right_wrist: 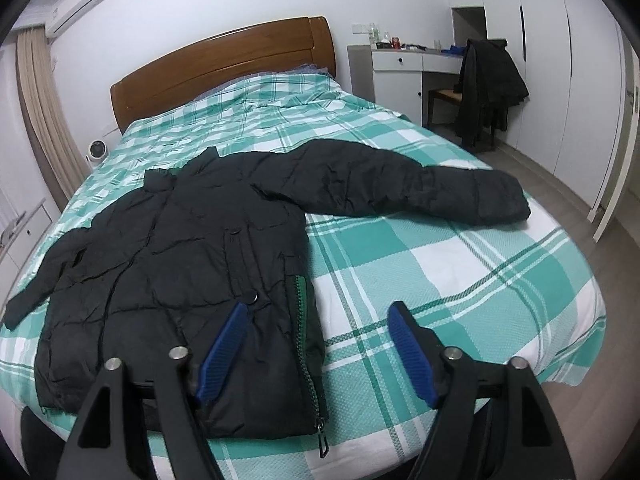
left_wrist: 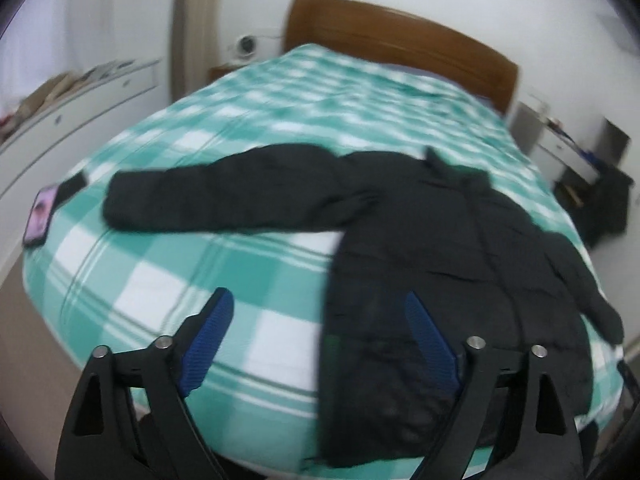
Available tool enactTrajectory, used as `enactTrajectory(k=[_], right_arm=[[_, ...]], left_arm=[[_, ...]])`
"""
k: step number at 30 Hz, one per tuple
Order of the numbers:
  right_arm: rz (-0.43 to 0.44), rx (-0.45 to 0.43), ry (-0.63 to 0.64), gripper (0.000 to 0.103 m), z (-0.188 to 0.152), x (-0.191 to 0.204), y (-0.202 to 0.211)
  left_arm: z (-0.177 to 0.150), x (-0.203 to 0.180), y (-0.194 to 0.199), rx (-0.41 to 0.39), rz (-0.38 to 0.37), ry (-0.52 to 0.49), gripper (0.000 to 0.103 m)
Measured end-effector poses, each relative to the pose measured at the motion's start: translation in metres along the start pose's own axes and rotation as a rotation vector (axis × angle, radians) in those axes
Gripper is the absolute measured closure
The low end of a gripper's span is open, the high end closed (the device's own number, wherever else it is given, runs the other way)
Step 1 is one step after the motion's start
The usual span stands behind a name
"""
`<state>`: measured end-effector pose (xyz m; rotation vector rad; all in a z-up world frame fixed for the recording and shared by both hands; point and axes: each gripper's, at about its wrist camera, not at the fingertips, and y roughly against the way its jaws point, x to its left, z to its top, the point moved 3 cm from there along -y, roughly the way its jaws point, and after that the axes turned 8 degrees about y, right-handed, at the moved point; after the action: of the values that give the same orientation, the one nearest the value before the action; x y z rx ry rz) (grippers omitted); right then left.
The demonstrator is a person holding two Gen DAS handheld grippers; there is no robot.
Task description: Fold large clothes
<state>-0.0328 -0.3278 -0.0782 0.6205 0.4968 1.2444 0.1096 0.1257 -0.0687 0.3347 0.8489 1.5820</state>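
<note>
A black puffer jacket (right_wrist: 180, 248) lies flat on the green-and-white checked bed (right_wrist: 460, 264), collar toward the headboard. One sleeve (right_wrist: 420, 188) stretches out to the right in the right wrist view; the same jacket (left_wrist: 432, 264) shows in the left wrist view with a sleeve (left_wrist: 224, 196) stretched left. My left gripper (left_wrist: 320, 300) is open and empty, above the jacket's lower left edge. My right gripper (right_wrist: 318, 312) is open and empty, above the jacket's lower right edge by the zipper (right_wrist: 308, 364).
A phone (left_wrist: 40, 216) lies at the bed's left edge. A wooden headboard (right_wrist: 224, 68) stands at the far end. A white desk (right_wrist: 404, 64) and a chair draped with dark clothes (right_wrist: 488, 88) stand right of the bed. White drawers (left_wrist: 72, 108) line the left wall.
</note>
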Motion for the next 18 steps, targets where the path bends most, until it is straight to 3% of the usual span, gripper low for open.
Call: enactTrajectory(k=[2, 7, 13, 18], right_arm=[[-0.008, -0.01, 0.022, 0.022, 0.001, 0.002, 0.003], [-0.046, -0.036, 0.067, 0.022, -0.001, 0.0, 0.009], [-0.064, -0.039, 0.085, 0.022, -0.004, 0.0, 0.008], [-0.028, -0.114, 0.113, 0.018, -0.001, 0.009, 0.015]], left_arm=[[-0.004, -0.018, 0.006, -0.019, -0.022, -0.023, 0.005], [-0.011, -0.045, 0.011, -0.056, -0.037, -0.075, 0.004], [-0.024, -0.052, 0.004, -0.085, 0.029, -0.069, 0.004], [-0.039, -0.055, -0.007, -0.054, 0.068, -0.092, 0.003]])
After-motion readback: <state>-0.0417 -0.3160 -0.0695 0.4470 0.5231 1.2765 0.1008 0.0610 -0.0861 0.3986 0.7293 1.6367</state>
